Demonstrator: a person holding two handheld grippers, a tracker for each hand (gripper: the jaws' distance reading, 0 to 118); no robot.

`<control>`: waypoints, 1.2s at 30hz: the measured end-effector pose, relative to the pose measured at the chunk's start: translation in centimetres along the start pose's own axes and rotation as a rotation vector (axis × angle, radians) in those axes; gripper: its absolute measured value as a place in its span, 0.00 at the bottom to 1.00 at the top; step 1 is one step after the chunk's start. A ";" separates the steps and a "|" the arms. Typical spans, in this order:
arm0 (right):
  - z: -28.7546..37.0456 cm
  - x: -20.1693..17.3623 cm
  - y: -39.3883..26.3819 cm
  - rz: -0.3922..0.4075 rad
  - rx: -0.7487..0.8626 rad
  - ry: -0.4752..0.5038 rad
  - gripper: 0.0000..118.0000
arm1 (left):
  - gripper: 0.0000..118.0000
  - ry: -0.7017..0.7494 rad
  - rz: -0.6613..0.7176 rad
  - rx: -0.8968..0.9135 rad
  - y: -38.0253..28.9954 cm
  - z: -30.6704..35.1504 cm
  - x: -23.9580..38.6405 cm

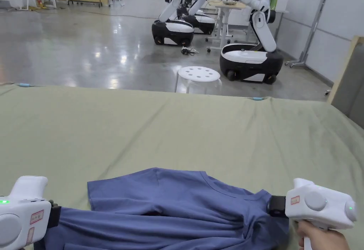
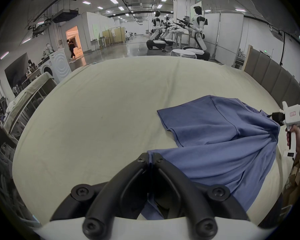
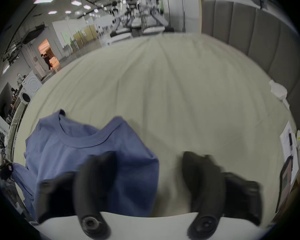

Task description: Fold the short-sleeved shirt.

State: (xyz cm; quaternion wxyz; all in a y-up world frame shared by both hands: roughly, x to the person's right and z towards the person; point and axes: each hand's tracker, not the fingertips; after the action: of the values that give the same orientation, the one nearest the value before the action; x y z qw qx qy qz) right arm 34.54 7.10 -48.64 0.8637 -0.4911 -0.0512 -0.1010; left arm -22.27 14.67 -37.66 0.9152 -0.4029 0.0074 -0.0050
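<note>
1 blue short-sleeved shirt (image 1: 177, 204) lies bunched on the near part of the bed (image 1: 177, 130), which is covered by a pale green sheet; the collar faces the far side and 1 sleeve lies flat toward the left.

The left gripper (image 2: 151, 159) sits low at the shirt's left end, its 2 jaws closed together with a fold of blue cloth pinched between them. From there the cloth runs in gathered pleats toward the right gripper (image 1: 275, 206), held level at the shirt's right end by a hand (image 1: 320, 238) on its pistol grip. In the right gripper view the picture is blurred, yet its 2 jaws stand wide apart, 1 over the blue cloth, 1 over bare sheet, gripping nothing.

Beyond the bed: 1 white stool (image 1: 199, 74) and 3 wheeled humanoid robots (image 1: 250, 60) on the polished floor.
</note>
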 end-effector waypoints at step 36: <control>38.9 -6.8 20.0 0.078 0.837 0.089 0.05 | 0.00 0.064 0.154 0.671 29.5 16.3 -7.3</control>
State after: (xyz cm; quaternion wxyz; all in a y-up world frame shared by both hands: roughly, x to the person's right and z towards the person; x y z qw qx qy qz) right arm 32.77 51.27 -46.72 0.9932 -0.0946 -0.0318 -0.0597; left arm -29.14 46.75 -48.35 0.9937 -0.0772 0.0645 0.0490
